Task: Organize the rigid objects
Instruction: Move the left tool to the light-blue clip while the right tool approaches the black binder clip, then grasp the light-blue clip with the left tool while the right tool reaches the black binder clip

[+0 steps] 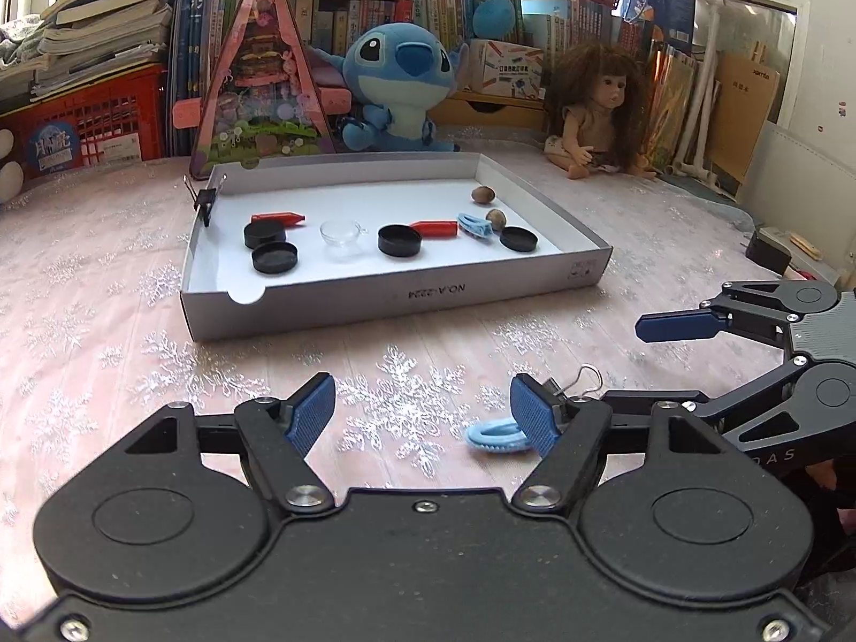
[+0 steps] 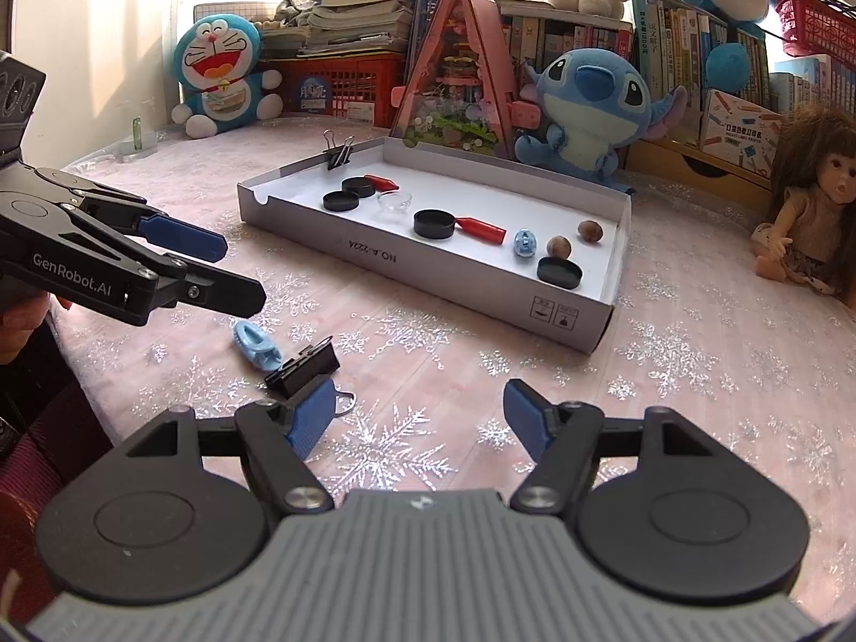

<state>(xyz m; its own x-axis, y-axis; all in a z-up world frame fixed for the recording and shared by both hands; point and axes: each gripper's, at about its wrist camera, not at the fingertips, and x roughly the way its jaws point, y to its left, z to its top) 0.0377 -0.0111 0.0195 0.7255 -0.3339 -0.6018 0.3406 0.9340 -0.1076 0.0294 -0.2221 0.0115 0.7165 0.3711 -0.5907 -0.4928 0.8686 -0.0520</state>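
Note:
A shallow white cardboard tray [image 1: 374, 299] [image 2: 428, 267] lies on the snowflake tablecloth. It holds black lids [image 1: 398, 241], red caps [image 1: 436, 227], a small glass bowl [image 1: 342, 235], two walnuts [image 1: 483, 193] and a light-blue ring piece [image 1: 475, 224]. A black binder clip [image 1: 206, 200] is clipped on its rim. Outside the tray, a second light-blue piece [image 1: 495, 436] [image 2: 255, 345] and a loose black binder clip [image 2: 305, 366] lie on the cloth. My left gripper [image 1: 422, 401] [image 2: 235, 273] is open and empty, its right finger just in front of the blue piece. My right gripper [image 2: 420, 406] [image 1: 636, 364] is open and empty, with the clip just past its left finger.
Behind the tray stand a blue plush [image 1: 398, 91], a pink triangular toy house [image 1: 262, 80], a doll [image 1: 594, 112], a cat plush [image 2: 219, 75], red crates and rows of books. A small dark box [image 1: 767, 251] sits at the table's right. A person's sleeve [image 2: 32, 449] shows low left.

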